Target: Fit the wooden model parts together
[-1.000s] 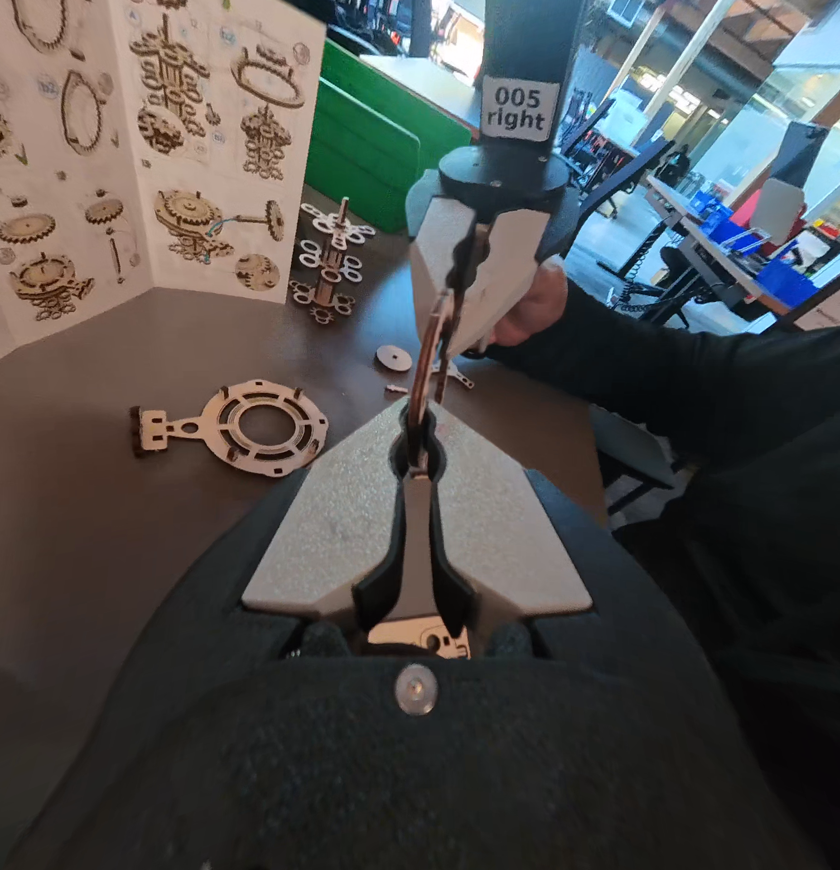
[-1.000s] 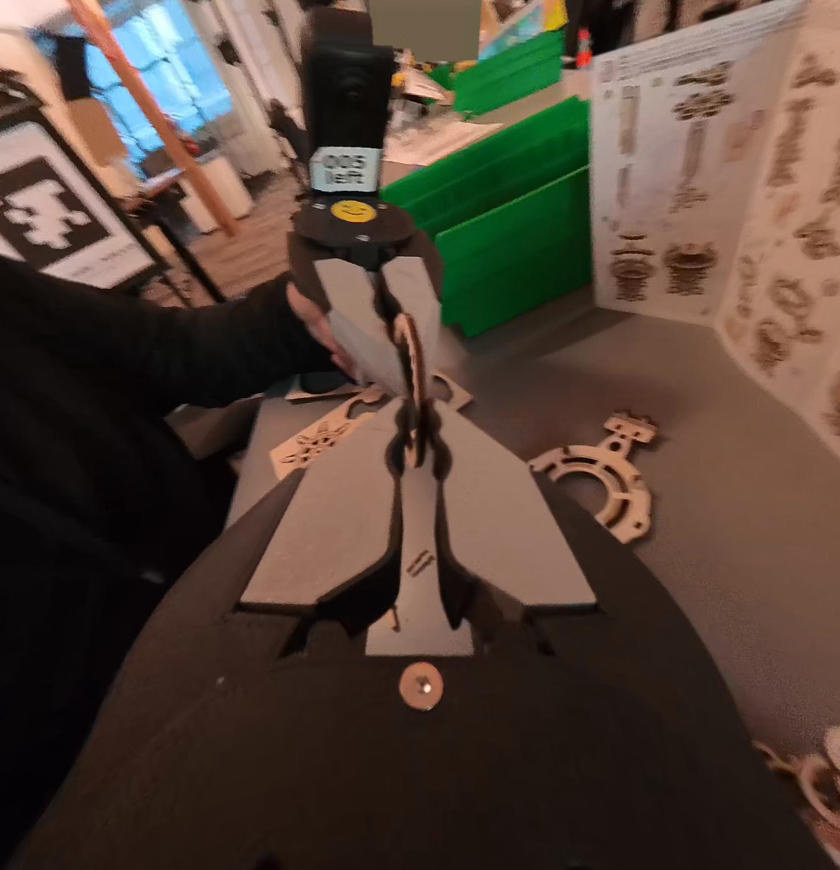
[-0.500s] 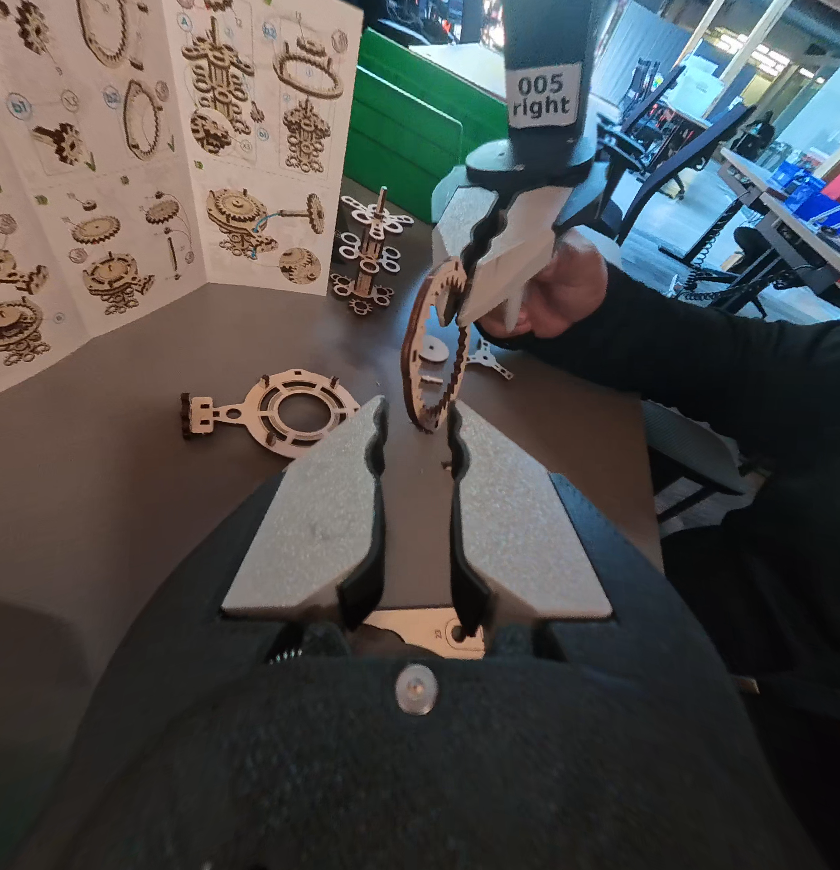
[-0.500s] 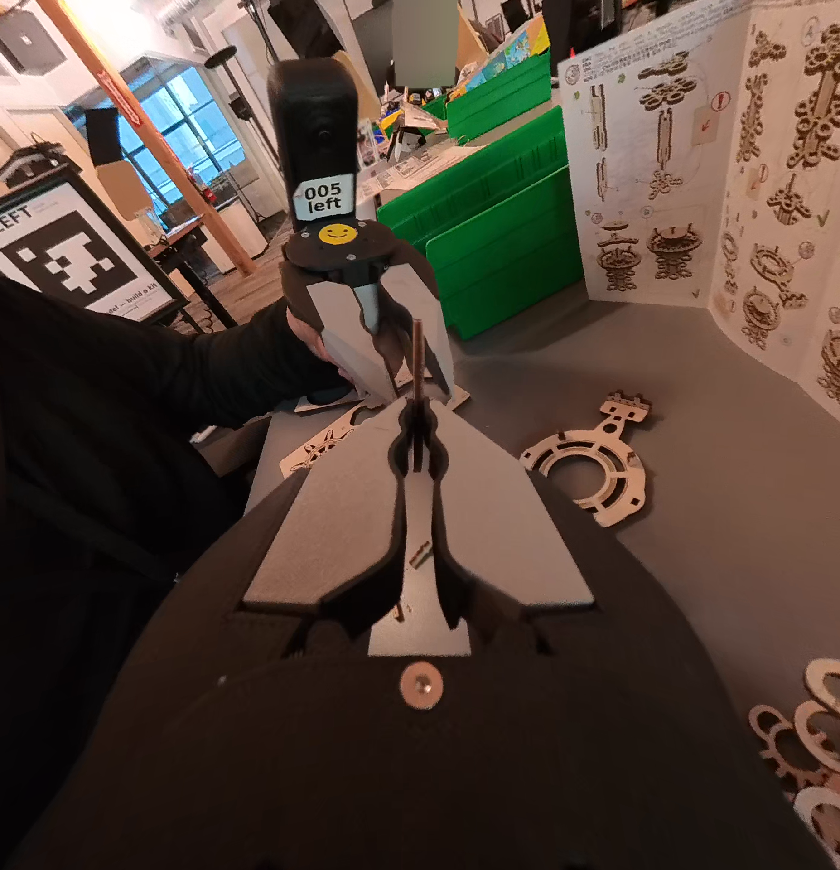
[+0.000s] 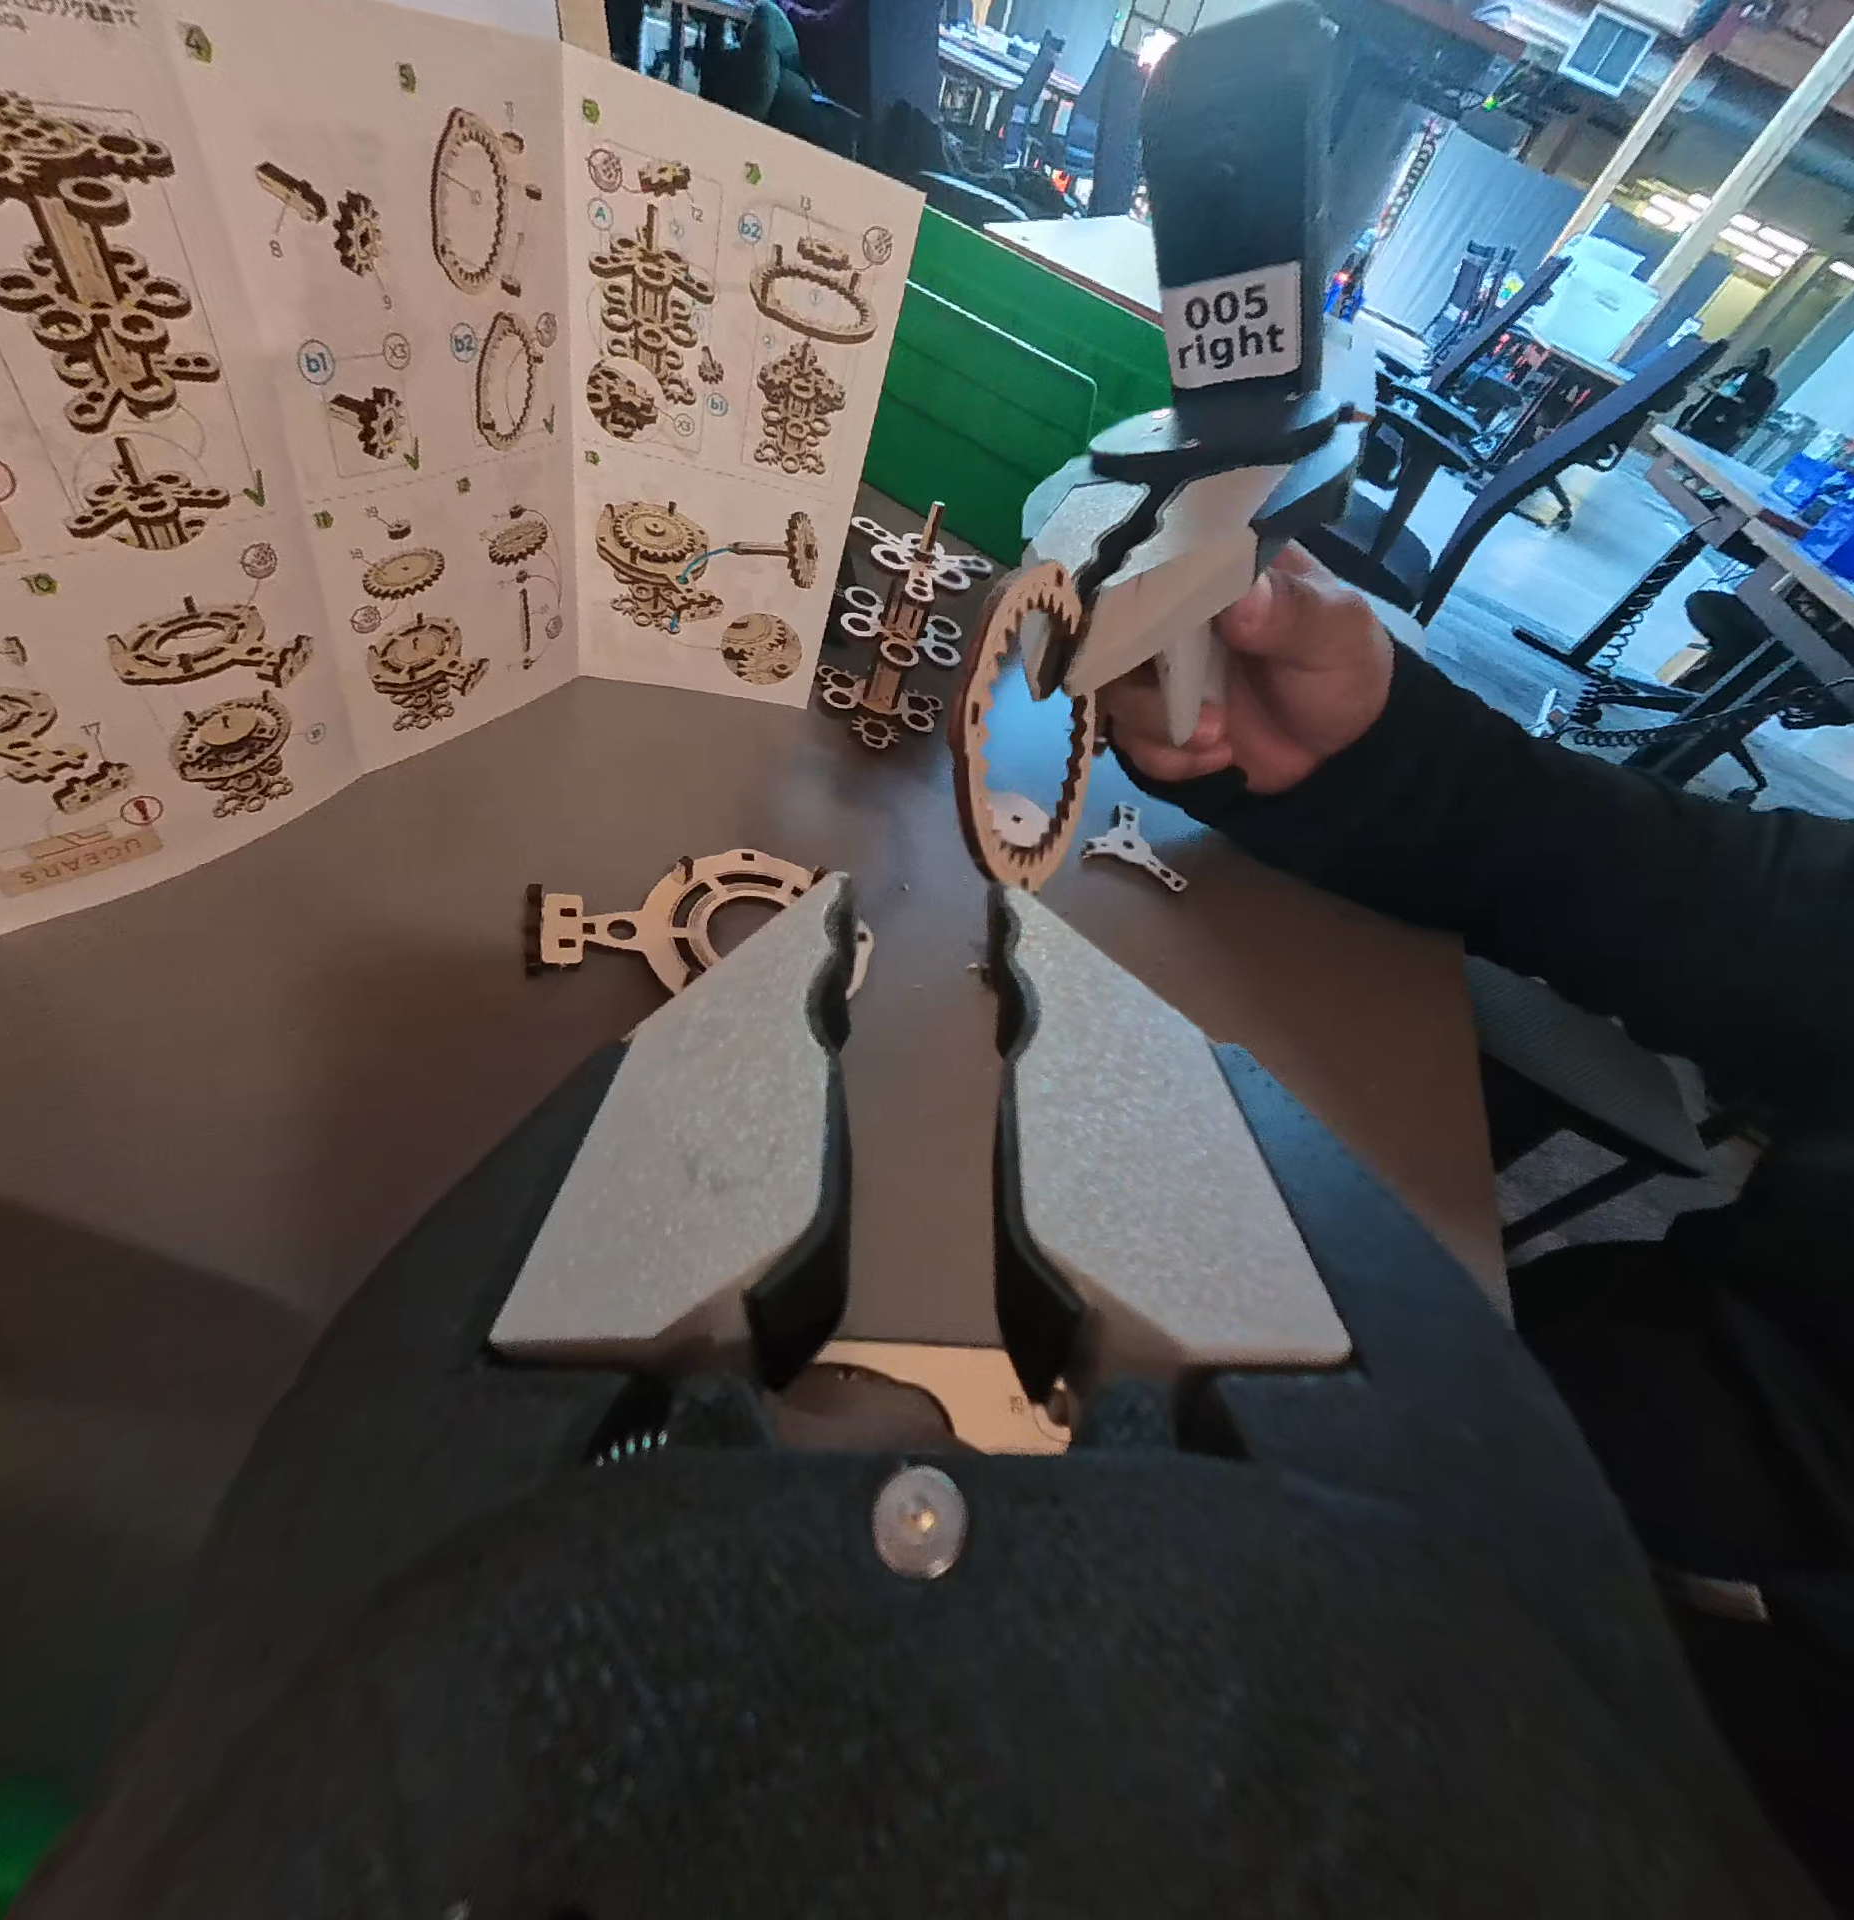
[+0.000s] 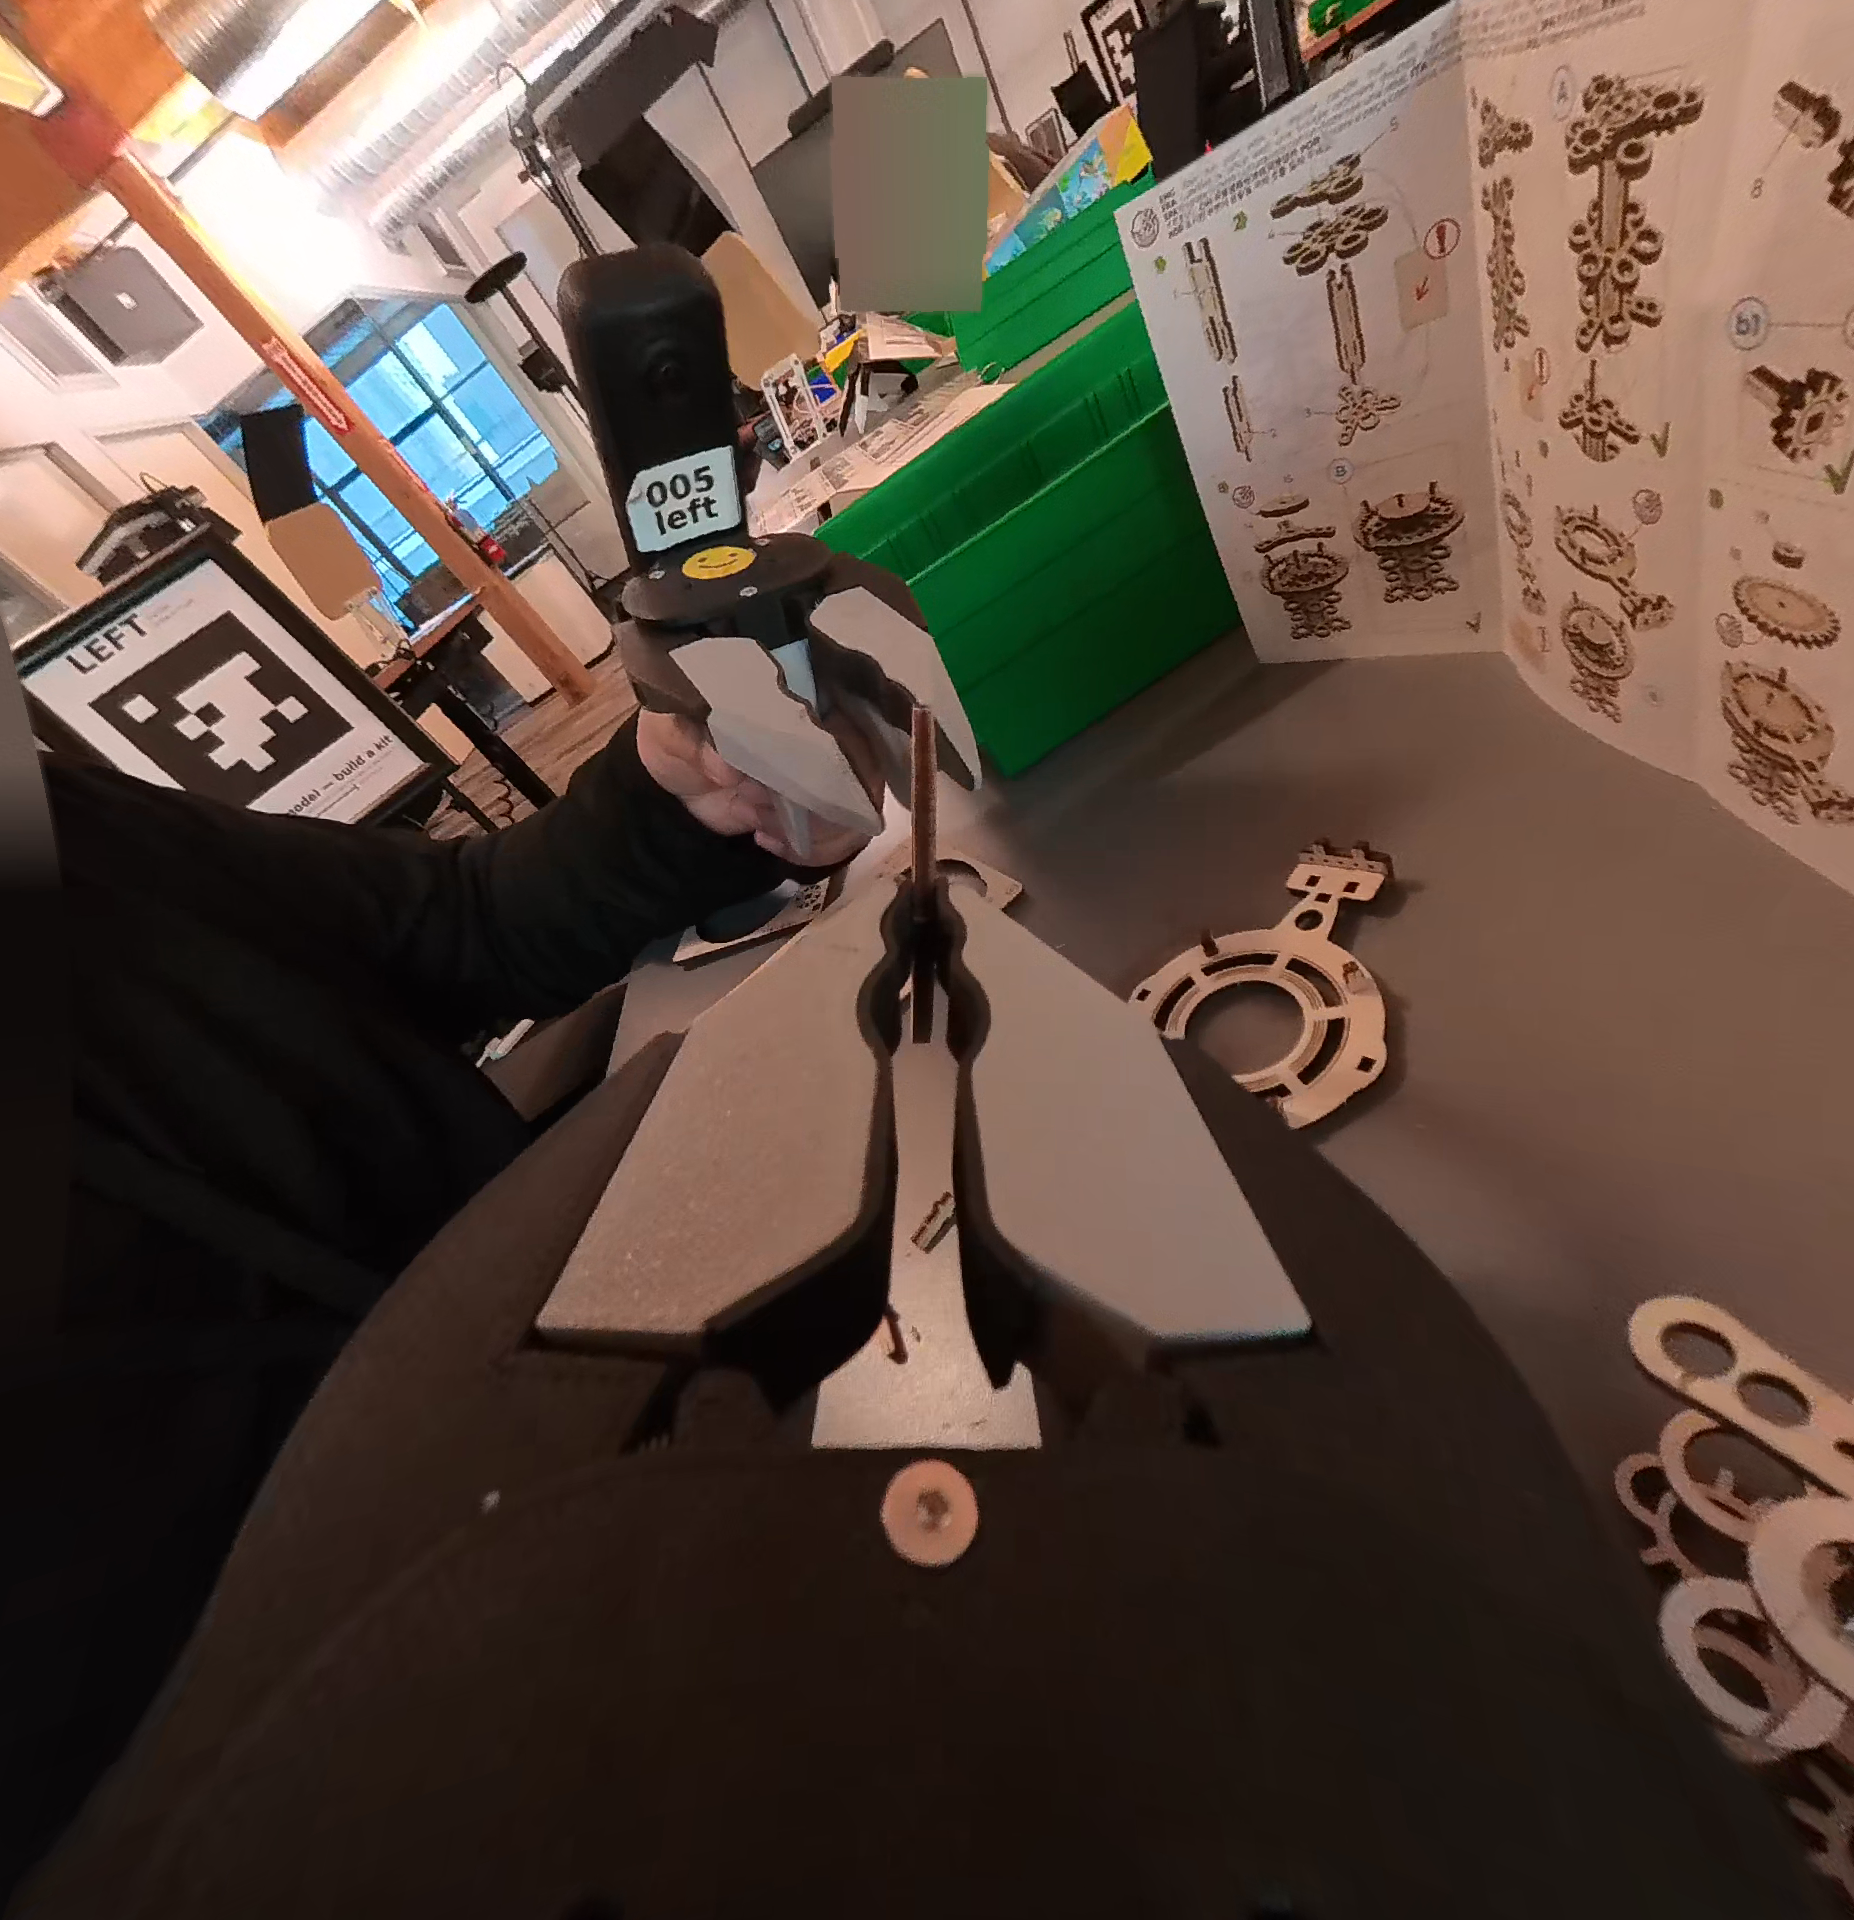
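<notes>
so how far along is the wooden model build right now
Done: a tiered tower of looped pieces stands assembled by the instruction sheet. In hand: the right gripper is shut on the toothed ring; the left gripper is open and empty. Left: the round base frame and small loose parts lie unjoined.

Lighting's pretty even indoor daylight, mostly from the big windows [image 6: 424, 416] at about 10 o'clock in the right wrist view, which blow out a bit. Soft shadows on the grey counter [image 5: 279, 1091]. Heavy fisheye bending at the edges in both views. The instruction sheet [image 6: 1733, 416] goes soft at 3 o'clock; centres stay sharp.
</notes>
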